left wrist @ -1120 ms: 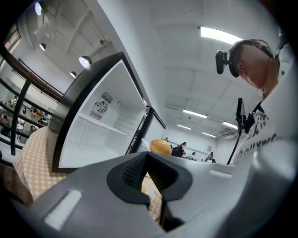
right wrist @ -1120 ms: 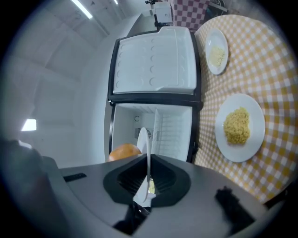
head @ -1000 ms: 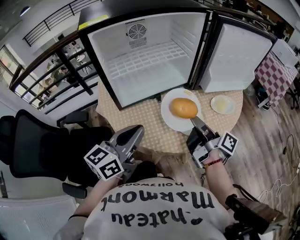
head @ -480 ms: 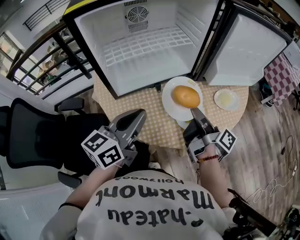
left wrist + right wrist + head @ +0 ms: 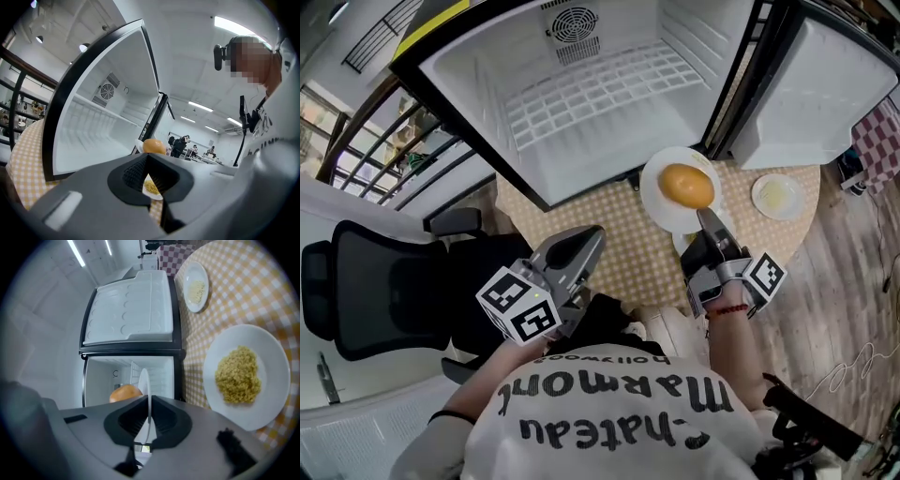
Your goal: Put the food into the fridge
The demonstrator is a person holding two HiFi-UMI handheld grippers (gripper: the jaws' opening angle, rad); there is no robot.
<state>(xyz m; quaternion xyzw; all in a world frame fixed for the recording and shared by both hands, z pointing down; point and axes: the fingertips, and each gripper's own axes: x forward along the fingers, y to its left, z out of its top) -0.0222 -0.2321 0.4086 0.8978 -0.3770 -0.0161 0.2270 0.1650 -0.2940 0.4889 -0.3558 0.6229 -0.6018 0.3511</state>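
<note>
The small fridge (image 5: 581,103) stands open on the table, its white inside bare, its door (image 5: 816,94) swung to the right. My right gripper (image 5: 710,227) is shut on the rim of a white plate (image 5: 661,192) that carries an orange-brown bun (image 5: 687,185), held just before the fridge opening. In the right gripper view the plate's edge (image 5: 145,380) runs between the jaws, with the bun (image 5: 124,392) beyond. My left gripper (image 5: 581,248) hovers at the table's near edge, shut and holding nothing. A plate of yellow grains (image 5: 243,376) lies below the held plate.
A small plate (image 5: 776,195) with pale food sits on the checked tablecloth (image 5: 619,244) by the fridge door. A black chair (image 5: 375,281) stands to the left, and a railing (image 5: 441,150) runs behind it. A wooden floor (image 5: 844,281) lies to the right.
Both grippers have moved forward toward the open fridge. The plate with the bun has travelled along in my right gripper, and the fridge now fills more of the head view.
</note>
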